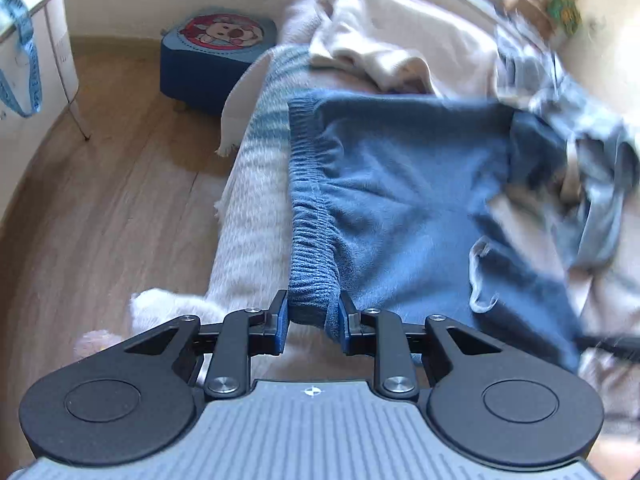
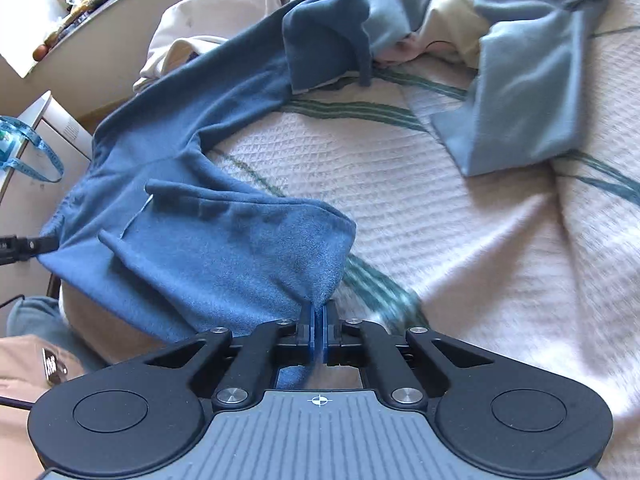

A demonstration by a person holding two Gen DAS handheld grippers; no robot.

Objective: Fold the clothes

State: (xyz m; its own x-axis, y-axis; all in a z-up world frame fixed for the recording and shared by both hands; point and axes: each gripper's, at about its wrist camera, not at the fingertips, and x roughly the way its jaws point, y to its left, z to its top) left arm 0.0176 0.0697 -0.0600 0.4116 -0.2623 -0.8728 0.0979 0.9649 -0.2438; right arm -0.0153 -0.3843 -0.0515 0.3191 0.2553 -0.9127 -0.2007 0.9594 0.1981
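Blue fleece trousers (image 1: pixel 400 184) lie spread on the bed. In the left wrist view their ribbed waistband (image 1: pixel 312 220) runs straight away from me, and my left gripper (image 1: pixel 312 320) is shut on its near end, blue pads pressing both sides. In the right wrist view the same trousers (image 2: pixel 224 264) stretch off to the upper left, one leg reaching the far clothes pile. My right gripper (image 2: pixel 319 320) is shut tight on a pinched corner of the fabric. A dark bar at the left edge (image 2: pixel 24 246) touches the trousers' far side.
The bed has a pale pink waffle cover (image 2: pixel 440 240) with green stripes. A light blue garment (image 2: pixel 520 92) and a cream garment (image 1: pixel 380 40) lie crumpled further back. Left of the bed are wooden floor (image 1: pixel 120 200), a blue stool (image 1: pixel 216 60) and a white cabinet (image 1: pixel 36 52).
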